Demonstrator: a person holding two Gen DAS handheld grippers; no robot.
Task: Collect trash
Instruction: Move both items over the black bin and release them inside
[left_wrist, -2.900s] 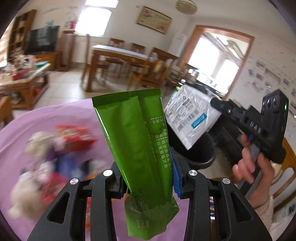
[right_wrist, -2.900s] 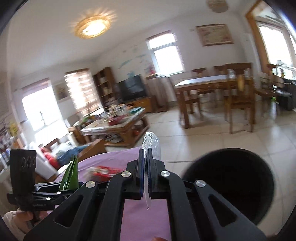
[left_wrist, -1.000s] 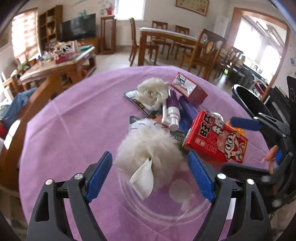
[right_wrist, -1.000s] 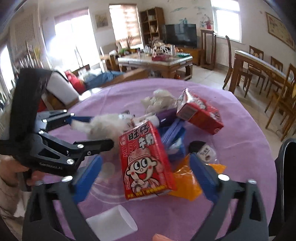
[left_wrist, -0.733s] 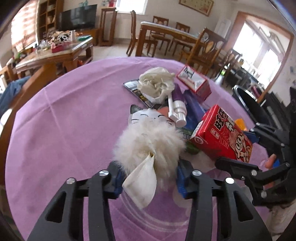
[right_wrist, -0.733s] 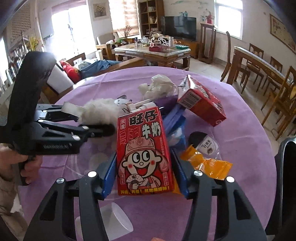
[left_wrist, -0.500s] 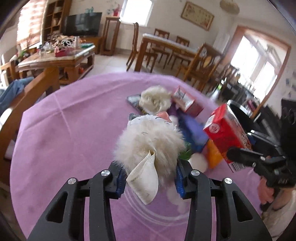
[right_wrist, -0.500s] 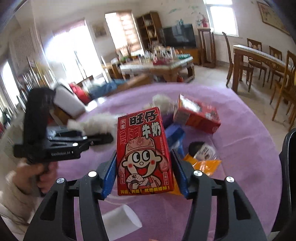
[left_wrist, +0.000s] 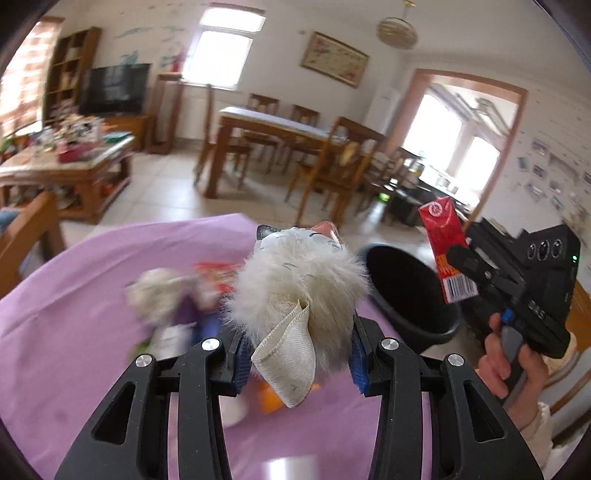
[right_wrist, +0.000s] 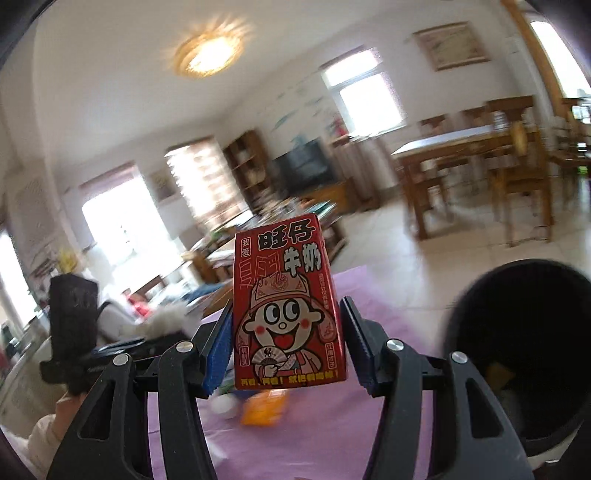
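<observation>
My left gripper (left_wrist: 297, 354) is shut on a fluffy white cat toy (left_wrist: 295, 280) with a cream ribbon tag, held above the purple table (left_wrist: 74, 332). My right gripper (right_wrist: 286, 341) is shut on a red milk carton (right_wrist: 286, 306) with a cartoon face; the carton also shows in the left wrist view (left_wrist: 445, 247), raised beside the black trash bin (left_wrist: 402, 291). The bin (right_wrist: 524, 343) stands just right of the table, its mouth open, with some trash inside. The left gripper (right_wrist: 122, 345) with the toy shows at the left of the right wrist view.
Blurred leftovers lie on the table: a crumpled tissue (left_wrist: 155, 295), a purple bottle, a red box (left_wrist: 216, 273) and an orange wrapper (right_wrist: 264, 406). Wooden dining table and chairs (left_wrist: 280, 147) stand behind, a coffee table (left_wrist: 62, 166) at far left.
Both grippers closed on their items about 0.7 s ago, then lifted off the table. They have swung up and right toward the bin; the table pile is now below and blurred.
</observation>
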